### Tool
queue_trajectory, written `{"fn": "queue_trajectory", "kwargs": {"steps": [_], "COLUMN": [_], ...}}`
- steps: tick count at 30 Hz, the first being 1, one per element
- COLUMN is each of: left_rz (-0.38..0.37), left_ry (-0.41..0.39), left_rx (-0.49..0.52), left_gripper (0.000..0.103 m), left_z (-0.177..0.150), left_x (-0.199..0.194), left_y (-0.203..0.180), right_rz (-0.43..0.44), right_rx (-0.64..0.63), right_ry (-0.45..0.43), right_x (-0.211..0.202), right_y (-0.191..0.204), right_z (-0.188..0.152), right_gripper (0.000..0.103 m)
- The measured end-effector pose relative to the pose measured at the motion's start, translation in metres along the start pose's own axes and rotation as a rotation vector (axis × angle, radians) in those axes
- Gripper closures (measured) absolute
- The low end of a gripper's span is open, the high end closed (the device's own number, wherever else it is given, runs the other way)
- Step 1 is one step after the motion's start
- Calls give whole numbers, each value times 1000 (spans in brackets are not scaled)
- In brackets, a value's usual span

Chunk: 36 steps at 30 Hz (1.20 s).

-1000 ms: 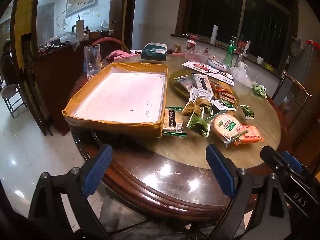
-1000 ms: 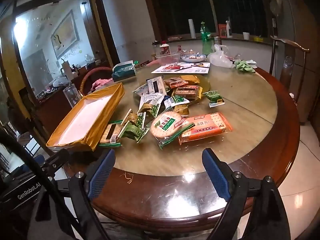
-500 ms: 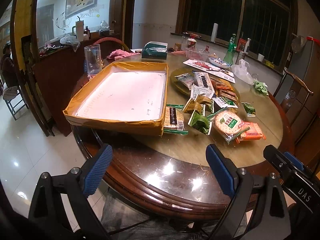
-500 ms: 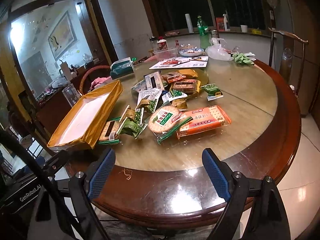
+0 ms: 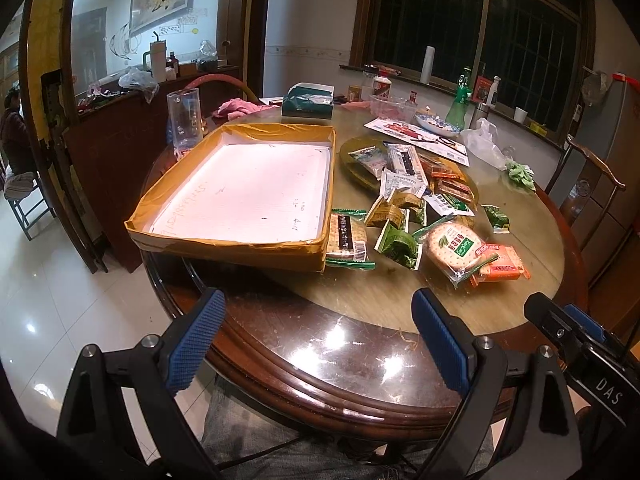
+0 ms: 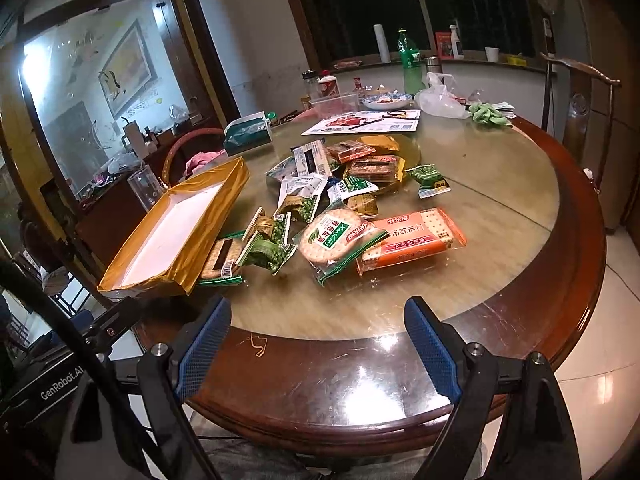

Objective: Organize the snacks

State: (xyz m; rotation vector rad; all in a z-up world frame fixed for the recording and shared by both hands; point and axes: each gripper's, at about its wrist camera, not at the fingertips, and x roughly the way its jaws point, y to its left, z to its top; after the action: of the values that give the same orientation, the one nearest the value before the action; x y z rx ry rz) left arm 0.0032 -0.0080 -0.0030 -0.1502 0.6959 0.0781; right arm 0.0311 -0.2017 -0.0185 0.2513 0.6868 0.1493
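The right claw gapes empty over the table edge, short of the snack packets.

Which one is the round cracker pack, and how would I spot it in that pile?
Start at the round wooden table and find the shallow yellow-taped box. In the snack pile beside it, the round cracker pack lies nearest the table's front edge, overlapping the orange cracker pack. It alone shows disc-shaped biscuits under a green label.

Left gripper, right gripper: jaws wide apart, empty.
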Motion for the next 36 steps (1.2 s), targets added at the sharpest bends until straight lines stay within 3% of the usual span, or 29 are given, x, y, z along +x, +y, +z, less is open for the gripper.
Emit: {"fn": "queue_trajectory", "kwargs": {"steps": [9, 11, 16, 19, 29, 36], "left_rz": [24, 20, 22, 33, -21, -80], "left_ry": [66, 23, 110, 55, 35, 119], "left_rx": [48, 40, 43, 56, 78, 93], "left_gripper": [9, 9, 9, 9, 9, 9], "left_z": [-2, -3, 1, -1, -2, 22], "left_x": [-4, -3, -7, -6, 18, 53], "left_y": [-5, -5, -3, -5, -12, -31], "right_rz": [9, 5, 5, 4, 86, 154], "right_rx": [-8, -6, -2, -3, -34, -32], "right_ry": [13, 11, 14, 14, 36, 109], "right_x": [2, 2, 2, 2, 21, 62], "right_y": [3, 3, 1, 1, -12, -34], "right_z": [-2, -2, -2, -2, 2, 30], "right_gripper": [14, 14, 14, 14, 14, 15]}}
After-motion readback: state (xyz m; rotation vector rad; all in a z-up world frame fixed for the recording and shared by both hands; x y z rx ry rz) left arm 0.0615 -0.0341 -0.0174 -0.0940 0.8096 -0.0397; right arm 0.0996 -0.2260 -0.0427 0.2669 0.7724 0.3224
